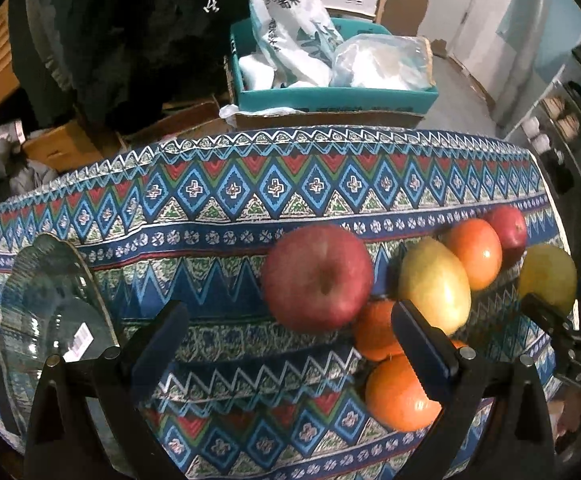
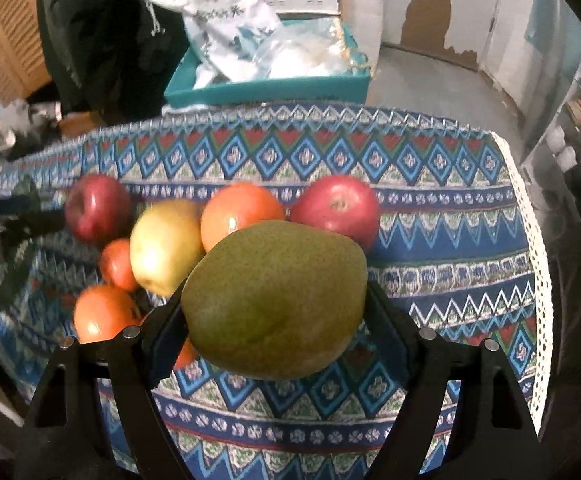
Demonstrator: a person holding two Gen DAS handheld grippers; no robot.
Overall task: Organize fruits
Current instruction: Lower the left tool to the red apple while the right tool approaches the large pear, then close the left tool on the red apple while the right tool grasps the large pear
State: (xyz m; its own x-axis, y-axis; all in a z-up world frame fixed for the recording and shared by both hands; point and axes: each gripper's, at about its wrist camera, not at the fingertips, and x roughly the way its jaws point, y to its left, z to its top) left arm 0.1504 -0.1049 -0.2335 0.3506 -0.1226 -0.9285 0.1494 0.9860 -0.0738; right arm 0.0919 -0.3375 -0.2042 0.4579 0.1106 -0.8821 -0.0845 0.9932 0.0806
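My right gripper (image 2: pixel 276 316) is shut on a green pear (image 2: pixel 274 300) and holds it just above the patterned tablecloth (image 2: pixel 450 240). The same pear (image 1: pixel 548 276) and the right gripper (image 1: pixel 546 316) show at the right edge of the left wrist view. My left gripper (image 1: pixel 290 332) is open and empty, low over the cloth. A large red apple (image 1: pixel 317 278) lies just beyond its fingers. A yellow pear (image 1: pixel 434 290), several oranges (image 1: pixel 400 394) and a second red apple (image 1: pixel 506 228) lie in a cluster to the right. A clear glass plate (image 1: pixel 54 304) sits at the left.
Beyond the table's far edge stand a teal box (image 1: pixel 330 98) with white plastic bags, cardboard boxes (image 1: pixel 66 144) and a dark jacket (image 1: pixel 122 40). A metal rack (image 1: pixel 570 120) with jars stands at the right. The cloth's lace edge (image 2: pixel 538 280) marks the table's right side.
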